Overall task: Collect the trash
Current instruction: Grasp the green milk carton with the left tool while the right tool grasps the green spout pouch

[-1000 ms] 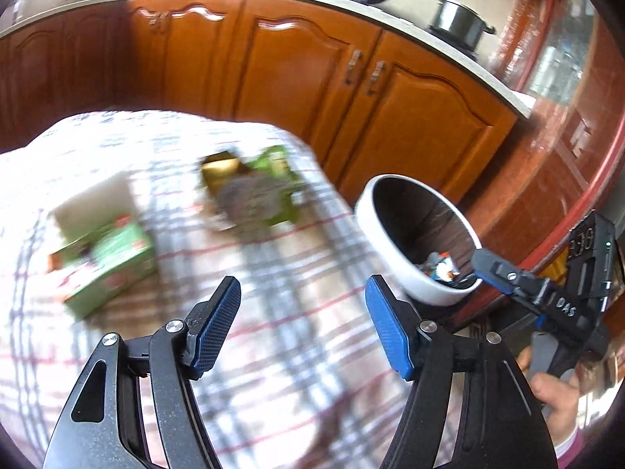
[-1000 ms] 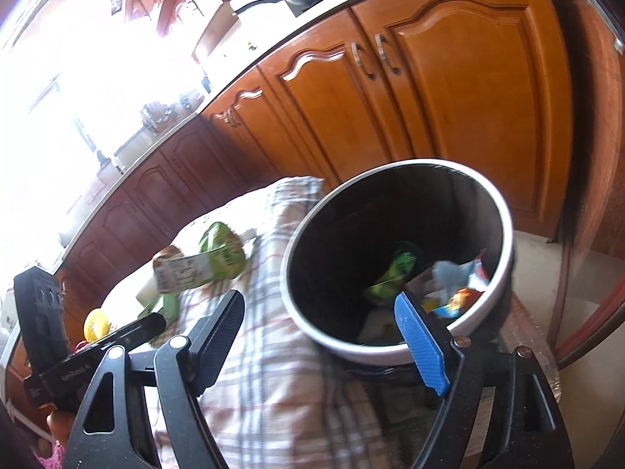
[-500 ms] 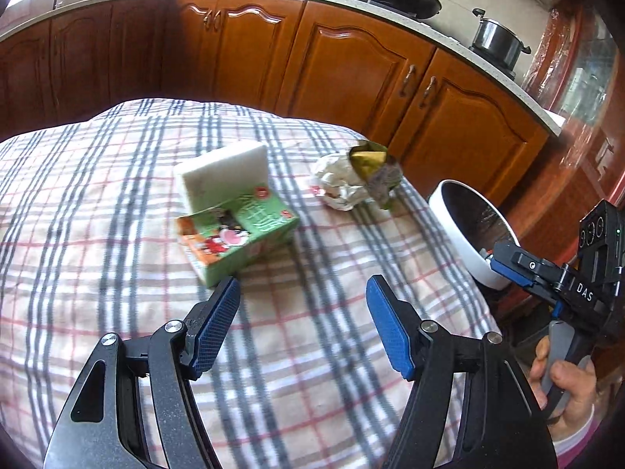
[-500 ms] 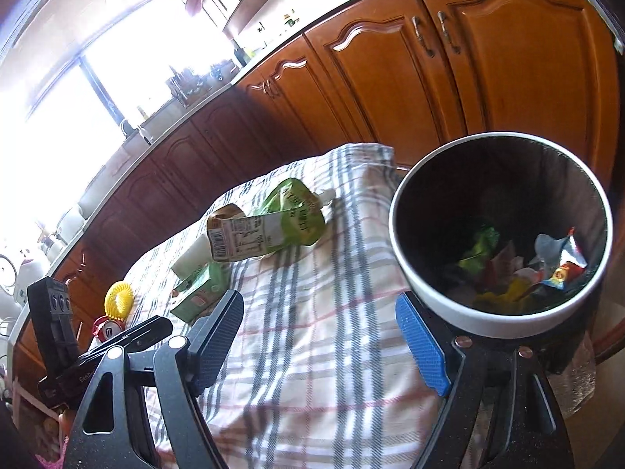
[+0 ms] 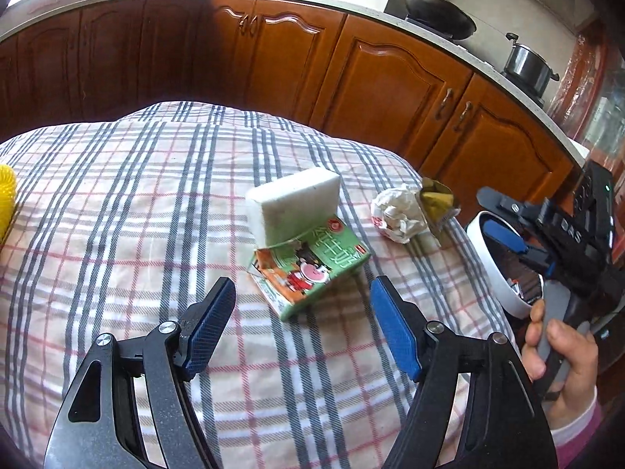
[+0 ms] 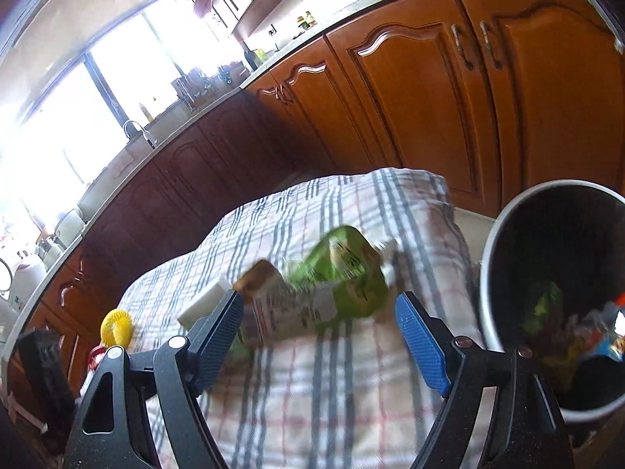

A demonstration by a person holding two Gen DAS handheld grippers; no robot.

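Checked cloth (image 5: 117, 203) under crumpled pouch (image 5: 398, 215), boxy carton (image 5: 312, 269); both grippers' ribbed blue fingers (image 5: 207, 332) wide, empty.

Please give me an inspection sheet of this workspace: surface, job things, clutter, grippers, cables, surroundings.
Surface: plaid cloth covers the table.
Job's things: flattened green carton; crumpled white paper; green pouch; bin beside the table, trash inside.
Clutter: white block on the carton; yellow object at the table edge.
Grippers: left gripper open, jaws just widened, empty; right gripper open, empty.
Cables: nothing seen.
Surroundings: wooden cabinets, wok, pot.
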